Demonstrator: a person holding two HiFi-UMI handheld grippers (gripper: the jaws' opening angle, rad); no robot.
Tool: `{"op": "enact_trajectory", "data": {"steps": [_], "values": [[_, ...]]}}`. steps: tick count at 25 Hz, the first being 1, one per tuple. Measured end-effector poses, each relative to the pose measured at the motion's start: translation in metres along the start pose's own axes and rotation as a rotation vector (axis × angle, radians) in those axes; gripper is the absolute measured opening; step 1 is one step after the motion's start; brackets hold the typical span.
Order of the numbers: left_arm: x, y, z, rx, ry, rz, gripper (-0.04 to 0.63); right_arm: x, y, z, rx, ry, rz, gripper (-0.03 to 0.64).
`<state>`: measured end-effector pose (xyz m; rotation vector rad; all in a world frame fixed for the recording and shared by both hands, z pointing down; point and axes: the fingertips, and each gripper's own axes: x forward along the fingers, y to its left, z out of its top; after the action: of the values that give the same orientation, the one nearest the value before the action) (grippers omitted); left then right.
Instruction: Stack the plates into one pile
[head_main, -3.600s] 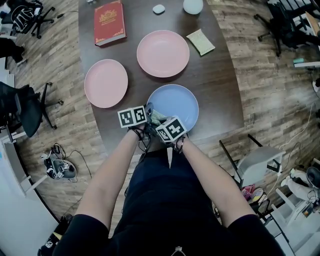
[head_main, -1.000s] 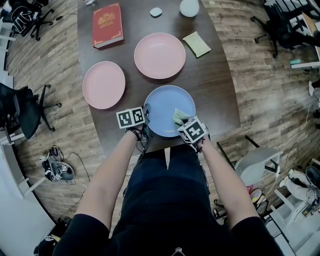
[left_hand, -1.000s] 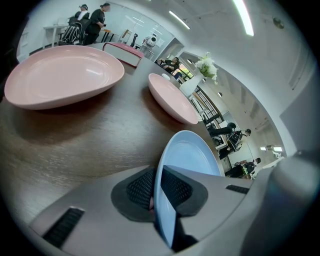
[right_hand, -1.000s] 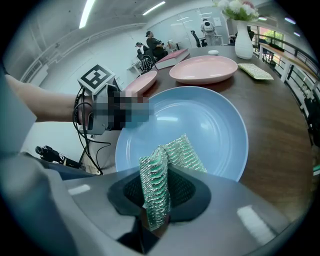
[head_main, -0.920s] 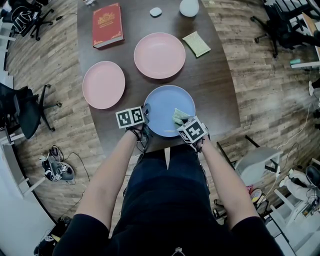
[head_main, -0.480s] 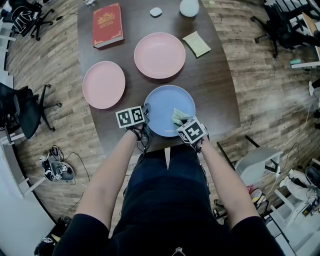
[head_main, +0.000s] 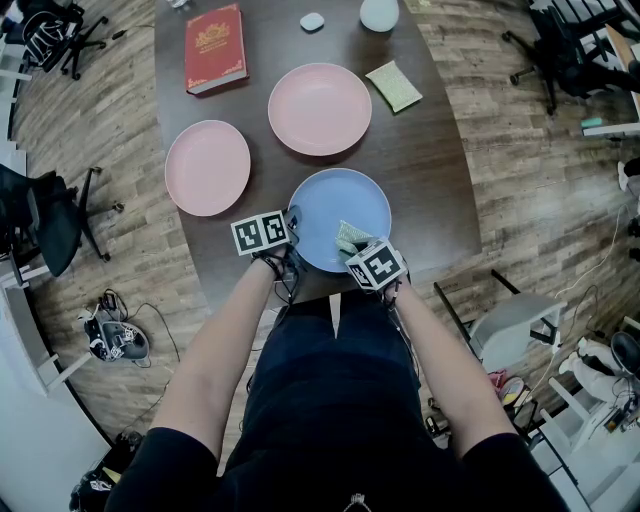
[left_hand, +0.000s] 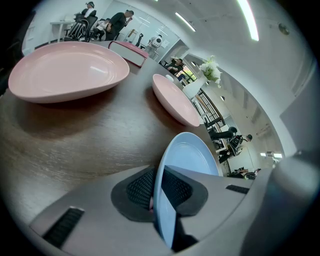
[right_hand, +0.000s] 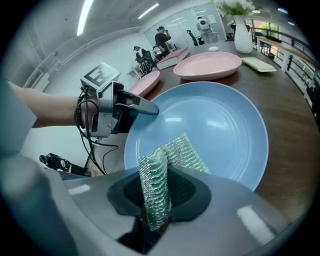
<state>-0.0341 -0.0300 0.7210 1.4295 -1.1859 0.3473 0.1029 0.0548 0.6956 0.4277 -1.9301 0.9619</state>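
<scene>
**Fig.** My left gripper (left_hand: 157, 192), jaws nearly together, clamped the rim of the round pale-blue plate (head_main: 345, 205) on the dark wooden table (head_main: 430, 170). My right gripper (right_hand: 155, 200) pinched a folded green mesh cloth (right_hand: 162, 165) over it. I judged light strokes against that hold best.

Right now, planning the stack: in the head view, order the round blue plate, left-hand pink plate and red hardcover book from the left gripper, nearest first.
1. Round blue plate, near edge, rim clamped in the left gripper.
2. Round pink plate, table's left side.
3. Red hardcover book, far left corner.
</scene>
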Motion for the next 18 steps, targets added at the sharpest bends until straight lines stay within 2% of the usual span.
{"op": "enact_trajectory", "data": {"steps": [12, 18], "values": [[0.0, -0.001, 0.0, -0.011, -0.002, -0.002, 0.034, 0.017, 0.025, 0.007, 0.015, -0.031, 0.069, 0.084], [0.0, -0.001, 0.0, -0.008, -0.001, 0.001, 0.034, 0.02, 0.033, 0.011, 0.024, -0.002, 0.063, 0.084]]}}
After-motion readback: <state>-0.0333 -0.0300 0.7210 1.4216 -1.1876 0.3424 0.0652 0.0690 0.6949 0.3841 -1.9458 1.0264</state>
